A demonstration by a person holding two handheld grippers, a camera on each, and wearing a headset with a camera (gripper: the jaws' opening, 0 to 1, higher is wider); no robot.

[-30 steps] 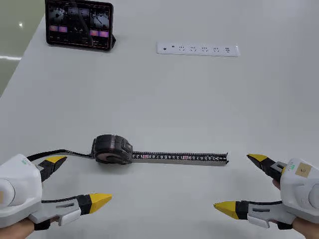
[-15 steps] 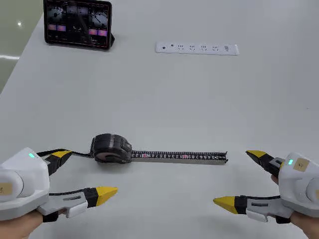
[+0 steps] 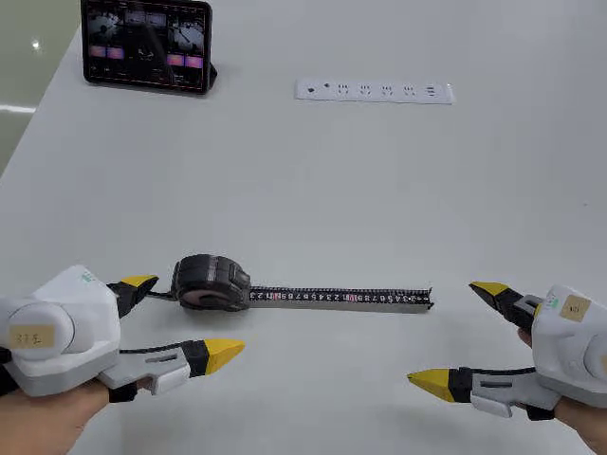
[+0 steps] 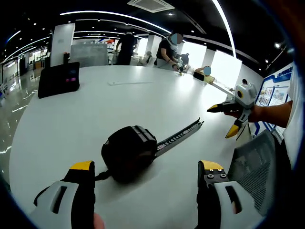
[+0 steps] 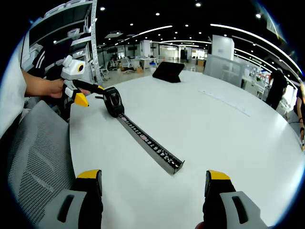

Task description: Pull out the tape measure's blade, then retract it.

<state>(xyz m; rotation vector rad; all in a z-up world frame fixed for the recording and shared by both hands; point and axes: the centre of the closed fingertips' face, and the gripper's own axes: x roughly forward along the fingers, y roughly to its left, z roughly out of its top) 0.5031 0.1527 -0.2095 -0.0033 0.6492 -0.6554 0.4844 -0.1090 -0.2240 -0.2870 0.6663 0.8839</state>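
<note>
White tabletop (image 3: 313, 180) runs wide and mostly bare under both grippers. At its far left a tablet (image 3: 147, 43) stands propped with its screen lit. A white power strip (image 3: 375, 91) lies flat further right along the far side. Both are well apart from the work. A grey mesh chair back (image 5: 38, 152) shows at the table's near edge in the right gripper view.

Nothing lies between either gripper and the tape measure (image 3: 211, 282). Its black case rests on the table, near and left of centre, with the blade (image 3: 341, 299) drawn out flat to the right. A black strap (image 4: 101, 176) trails from the case's left end.

The left gripper (image 3: 185, 316) has its jaws wide apart and holds nothing. Its far tip is just beside the case's left end, and in the left gripper view the case lies ahead between the two yellow tips, without contact. The right gripper (image 3: 457, 334) hovers just right of the blade's end, jaws wide apart, empty and touching nothing.
</note>
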